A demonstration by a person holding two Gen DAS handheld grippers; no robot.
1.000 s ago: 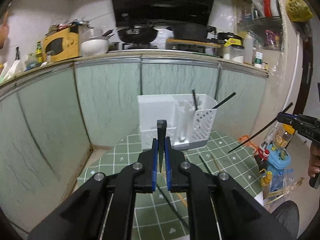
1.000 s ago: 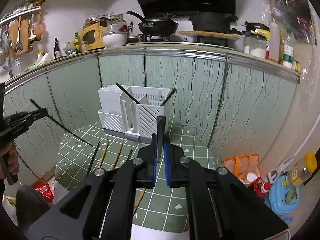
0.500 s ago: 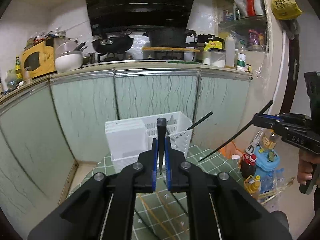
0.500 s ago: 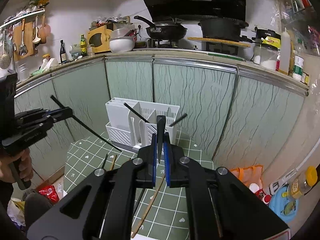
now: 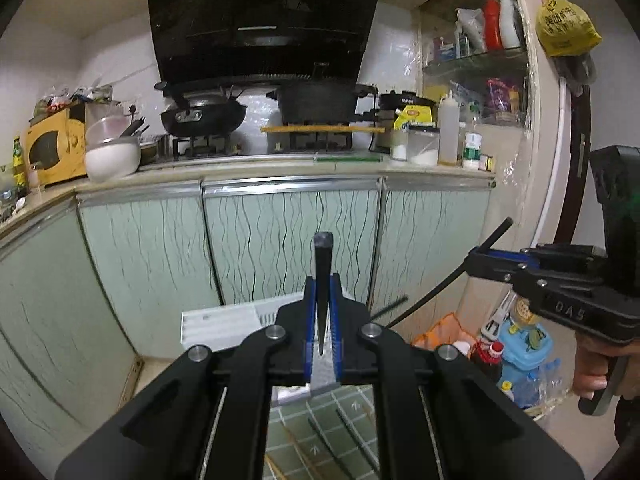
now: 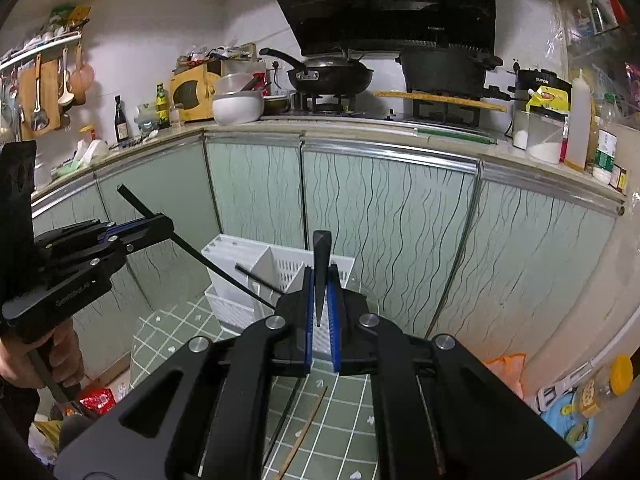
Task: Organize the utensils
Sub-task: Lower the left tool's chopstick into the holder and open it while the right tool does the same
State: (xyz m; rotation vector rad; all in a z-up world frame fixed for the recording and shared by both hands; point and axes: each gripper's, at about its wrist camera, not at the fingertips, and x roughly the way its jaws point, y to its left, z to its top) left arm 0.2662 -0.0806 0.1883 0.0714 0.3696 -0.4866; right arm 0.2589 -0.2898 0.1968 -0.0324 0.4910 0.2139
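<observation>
Left wrist view: the left gripper (image 5: 322,312) pinches a black chopstick (image 5: 322,280) between its blue pads, the stick standing upright with its square end above the fingertips. Below it, the white utensil caddy (image 5: 224,326) sits on a surface with a green tiled pattern (image 5: 296,428), where more chopsticks (image 5: 324,438) lie loose, dark ones and a wooden one. At the right edge, the right gripper (image 5: 476,260) is pressed onto a second black chopstick (image 5: 432,296) that slants down toward the caddy; its black body reads "DAS", and a hand (image 5: 596,368) grips its handle. Back on the counter (image 5: 280,164), a black appliance beside the stove is marked "SUPOR". A yellow bag (image 5: 566,26) hanging high on the right carries printed characters too small to read.

Right wrist view: the right gripper (image 6: 321,304) is clamped on its black chopstick (image 6: 321,272), held upright in front of the caddy (image 6: 256,268), which stands against the green cabinet doors with one dark stick leaning in a compartment. At left, the left gripper (image 6: 160,224) holds its chopstick (image 6: 200,252) slanting down toward the caddy; faint lettering on its body is illegible. A wooden chopstick (image 6: 306,428) lies on the green tiled surface (image 6: 344,412). "SUPOR" shows again on the black appliance (image 6: 540,78) on the counter (image 6: 360,124).
</observation>
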